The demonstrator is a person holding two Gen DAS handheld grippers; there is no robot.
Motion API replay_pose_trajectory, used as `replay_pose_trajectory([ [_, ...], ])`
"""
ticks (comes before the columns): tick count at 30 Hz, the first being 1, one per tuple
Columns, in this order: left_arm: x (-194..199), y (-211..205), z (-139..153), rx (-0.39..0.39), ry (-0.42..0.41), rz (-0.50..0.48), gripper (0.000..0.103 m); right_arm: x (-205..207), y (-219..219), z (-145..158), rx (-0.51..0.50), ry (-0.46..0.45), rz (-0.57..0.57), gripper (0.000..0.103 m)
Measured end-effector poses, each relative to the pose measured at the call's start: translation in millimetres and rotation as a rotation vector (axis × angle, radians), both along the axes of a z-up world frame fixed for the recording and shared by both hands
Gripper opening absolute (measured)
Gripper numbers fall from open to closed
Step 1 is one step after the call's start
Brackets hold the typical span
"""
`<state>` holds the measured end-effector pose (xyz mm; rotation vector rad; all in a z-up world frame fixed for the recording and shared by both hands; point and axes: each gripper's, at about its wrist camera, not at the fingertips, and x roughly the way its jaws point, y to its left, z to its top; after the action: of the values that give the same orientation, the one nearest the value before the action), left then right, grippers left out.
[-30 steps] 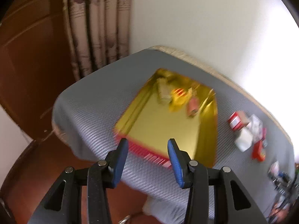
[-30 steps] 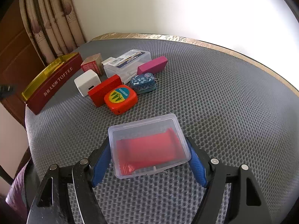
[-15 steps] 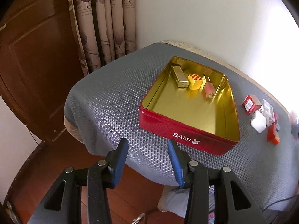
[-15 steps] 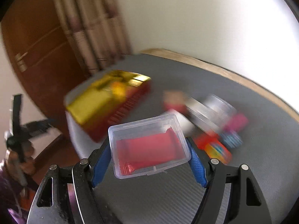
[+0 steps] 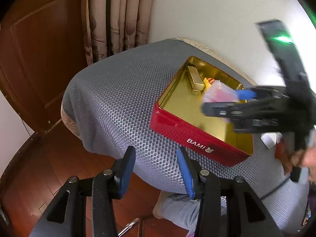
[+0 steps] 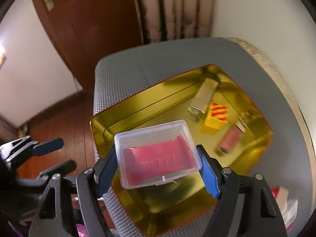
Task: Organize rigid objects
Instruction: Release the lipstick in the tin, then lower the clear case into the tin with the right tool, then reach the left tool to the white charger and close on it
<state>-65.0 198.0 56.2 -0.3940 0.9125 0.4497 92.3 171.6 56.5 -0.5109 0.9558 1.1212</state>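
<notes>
From the left wrist view, the left hand-held gripper (image 5: pixel 156 169) hangs off the near edge of the desk (image 5: pixel 122 94) with its jaws partly apart and nothing between them. The red tin (image 5: pixel 197 136), gold inside, sits on the grey honeycomb mat. The right hand-held gripper (image 5: pixel 233 96) reaches in over the tin's open top, blurred, carrying something pale and pink. A gold bar-shaped box (image 5: pixel 195 79) lies at the tin's far end. A patterned curtain (image 5: pixel 118 15), a brown wooden door (image 5: pixel 39 49) and a wood floor frame the scene.

From the right wrist view, the right hand-held gripper (image 6: pixel 158 165) is clamped on a clear plastic box (image 6: pixel 158 154) with a red packet inside, held above the tin's (image 6: pixel 262 150) near, bare half. Further in lie the gold box (image 6: pixel 203 98), a yellow striped cube (image 6: pixel 216 118) and a pink tube (image 6: pixel 231 140). A good placement would lower the box flat onto the bare floor, clear of those three and the rim, before the jaws part.
</notes>
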Motion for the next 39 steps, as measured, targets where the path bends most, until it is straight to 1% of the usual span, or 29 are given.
replay_pose_trajectory([
  [2, 1, -3, 1, 0.012, 0.0, -0.013, 0.045, 0, 15, -5, -0.05, -0.032, 0.038, 0.073],
  [6, 2, -8, 0, 0.033, 0.014, -0.039, 0.045, 4, 43, -13, -0.105, -0.054, 0.082, 0.073],
  [10, 2, -6, -2, 0.012, 0.018, -0.045, 0.045, 10, 60, -16, -0.112, -0.062, 0.089, 0.073],
  [12, 2, -4, -4, 0.0, 0.023, -0.041, 0.045, 18, 67, -20, -0.112, -0.061, 0.07, 0.074],
  [15, 3, 1, -7, -0.021, 0.032, -0.035, 0.045, 26, 63, -21, -0.071, -0.013, 0.035, 0.076],
  [16, 3, 1, -7, -0.025, 0.032, -0.031, 0.045, 28, 61, -19, -0.049, -0.017, 0.017, 0.08],
  [17, 3, 2, -7, -0.023, 0.031, -0.028, 0.045, 29, 62, -17, -0.029, -0.02, 0.005, 0.082],
  [20, 3, 2, -6, -0.011, 0.032, -0.025, 0.045, 31, 42, -1, 0.089, -0.017, -0.062, 0.084],
  [22, 3, 0, -6, -0.005, 0.035, -0.03, 0.045, 27, 13, 14, 0.186, -0.025, -0.139, 0.085],
  [23, 3, -1, -5, 0.002, 0.037, -0.034, 0.045, 24, -3, 19, 0.235, -0.019, -0.168, 0.091],
  [24, 2, -3, -5, 0.009, 0.036, -0.037, 0.045, 19, -22, 22, 0.281, -0.017, -0.203, 0.094],
  [25, 2, -4, -4, 0.015, 0.034, -0.04, 0.045, 11, -50, 23, 0.323, -0.034, -0.259, 0.099],
  [26, 2, -6, -3, 0.026, 0.032, -0.046, 0.045, 5, -72, 21, 0.339, -0.054, -0.305, 0.101],
  [27, 2, -8, -2, 0.035, 0.031, -0.051, 0.045, -2, -106, 15, 0.348, -0.074, -0.368, 0.101],
  [30, 3, -17, 2, 0.069, 0.028, -0.078, 0.045, -9, -183, -11, 0.311, -0.085, -0.523, 0.101],
  [31, 3, -21, 3, 0.08, 0.025, -0.091, 0.045, -7, -222, -25, 0.286, -0.076, -0.598, 0.101],
  [32, 4, -28, 5, 0.095, 0.02, -0.116, 0.045, -5, -249, -34, 0.262, -0.078, -0.654, 0.101],
  [34, 6, -38, 7, 0.113, 0.013, -0.162, 0.045, -2, -306, -54, 0.181, -0.113, -0.796, 0.101],
  [36, 6, -57, 10, 0.137, -0.003, -0.244, 0.045, 3, -359, -71, 0.115, -0.126, -0.925, 0.101],
  [37, 6, -66, 12, 0.145, -0.007, -0.278, 0.045, 2, -387, -79, 0.077, -0.148, -0.998, 0.101],
  [39, 8, -92, 17, 0.165, -0.008, -0.366, 0.045, 1, -423, -91, 0.017, -0.186, -1.097, 0.101],
])
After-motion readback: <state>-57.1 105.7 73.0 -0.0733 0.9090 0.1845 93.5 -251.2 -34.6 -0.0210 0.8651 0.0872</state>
